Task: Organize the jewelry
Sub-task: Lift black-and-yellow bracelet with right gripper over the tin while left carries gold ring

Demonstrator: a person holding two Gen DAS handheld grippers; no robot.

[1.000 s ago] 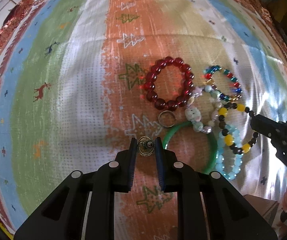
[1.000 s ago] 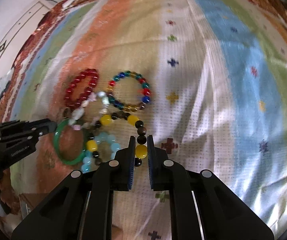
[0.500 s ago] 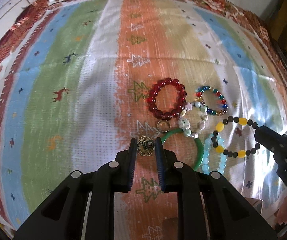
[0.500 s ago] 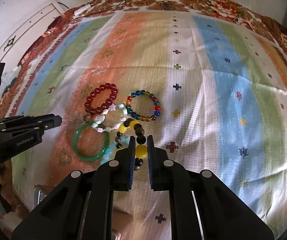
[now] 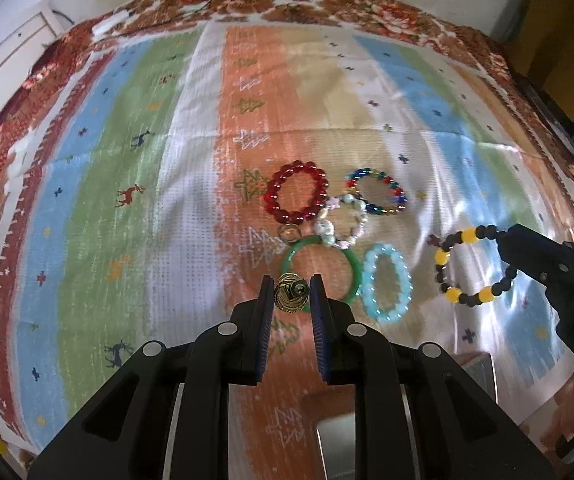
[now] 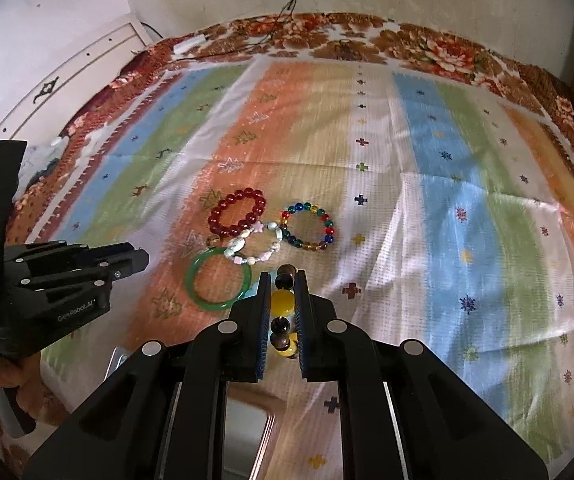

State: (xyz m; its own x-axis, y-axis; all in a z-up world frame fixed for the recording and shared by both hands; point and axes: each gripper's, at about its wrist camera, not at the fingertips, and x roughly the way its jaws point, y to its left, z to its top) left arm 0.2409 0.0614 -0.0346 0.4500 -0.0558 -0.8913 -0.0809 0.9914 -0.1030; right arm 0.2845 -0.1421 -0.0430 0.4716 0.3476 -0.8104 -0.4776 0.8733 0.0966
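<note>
My left gripper is shut on a small gold ring and holds it above the striped cloth. My right gripper is shut on a black-and-yellow bead bracelet, which hangs lifted off the cloth in the left wrist view. On the cloth lie a red bead bracelet, a multicolour bead bracelet, a pale charm bracelet, a green bangle, a light-blue bead bracelet and a small metal ring.
The striped cloth covers a bed with a floral border. A metal box edge shows below the grippers. A white cabinet stands at the left and a cable runs over the far edge.
Both grippers have risen and pulled back from the cloth. The black-and-yellow bracelet has been lifted out of the pile by the right gripper; the gold ring stays in the left.
</note>
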